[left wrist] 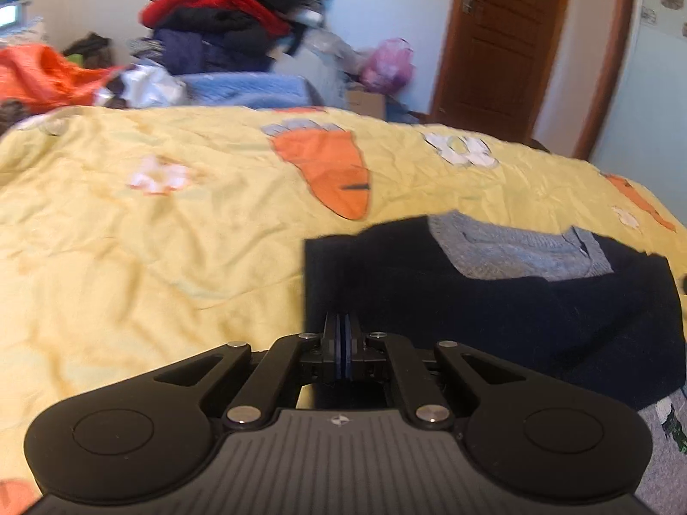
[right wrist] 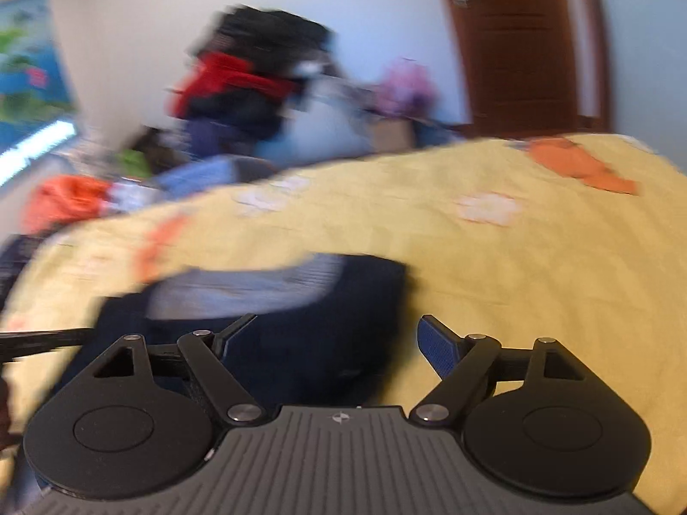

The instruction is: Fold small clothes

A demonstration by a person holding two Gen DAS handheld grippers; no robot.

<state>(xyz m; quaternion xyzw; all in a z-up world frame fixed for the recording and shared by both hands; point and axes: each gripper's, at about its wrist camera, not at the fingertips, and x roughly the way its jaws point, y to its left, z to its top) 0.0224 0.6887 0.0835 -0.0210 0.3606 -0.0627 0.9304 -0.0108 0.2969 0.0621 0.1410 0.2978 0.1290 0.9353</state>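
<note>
A dark navy garment (left wrist: 493,300) with a grey-blue knitted part (left wrist: 515,249) lies on the yellow bedspread (left wrist: 150,236). My left gripper (left wrist: 342,326) is shut at the garment's near left edge, with a thin dark layer of the cloth between its blue pads. In the right wrist view the same navy garment (right wrist: 300,334) is blurred. My right gripper (right wrist: 335,330) hangs open just above its near right part, with nothing between the fingers; the right fingertip (right wrist: 433,339) is over bare bedspread (right wrist: 515,279).
A heap of red, black and blue clothes (left wrist: 223,13) rises behind the bed, with orange fabric (left wrist: 38,73) at the far left. A brown door (left wrist: 502,38) stands at the back right. A grey printed cloth (left wrist: 670,429) lies at the near right.
</note>
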